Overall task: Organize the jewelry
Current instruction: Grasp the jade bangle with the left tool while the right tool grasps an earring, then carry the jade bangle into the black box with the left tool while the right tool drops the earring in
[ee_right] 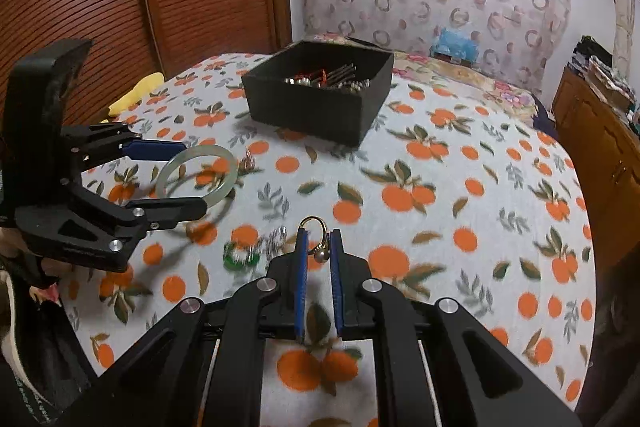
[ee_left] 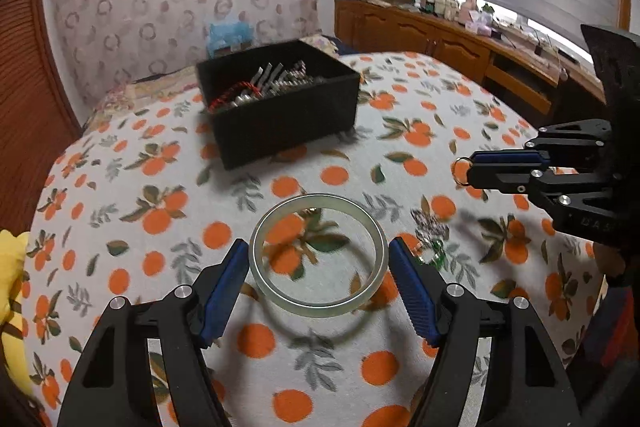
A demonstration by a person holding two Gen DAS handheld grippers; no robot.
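Left gripper (ee_left: pixel 318 263): jaws spread wide with the bangle (ee_left: pixel 318 261) between them, a blue pad at each side of its outer rim; it looks carried clear of the cloth, a ring-shaped shadow lying below it.
Right gripper (ee_right: pixel 319 249): jaws pressed nearly together, pinching a ring (ee_right: pixel 316 235) by its band; the top of the gold hoop sticks out past the tips and a small bead or pearl sits between the pads.
Bangle: pale, glassy, stiff hoop; probably smooth and slippery, and liable to crack if dropped. The grip across its widest line on the outer rim seems right, since off-centre pads could let it squirt out.
Ring: tiny and light, hard metal; easy to flick away. Best held flat across the band, as here, not on the bead.
Loose pieces (ee_right: pixel 256 247): a green and silvery item, blurred, lies on the cloth between the grippers; another small one (ee_right: pixel 249 163) lies just beyond the bangle.
Box (ee_right: pixel 320 103): black, open-topped, on the far part of the bed, well apart from both grippers; silver and red pieces already inside.
Cloth (ee_right: pixel 460 227): white, orange-fruit print, soft, so dropped pieces should not bounce.
Judged step: both pieces are up and seem bound for the box.
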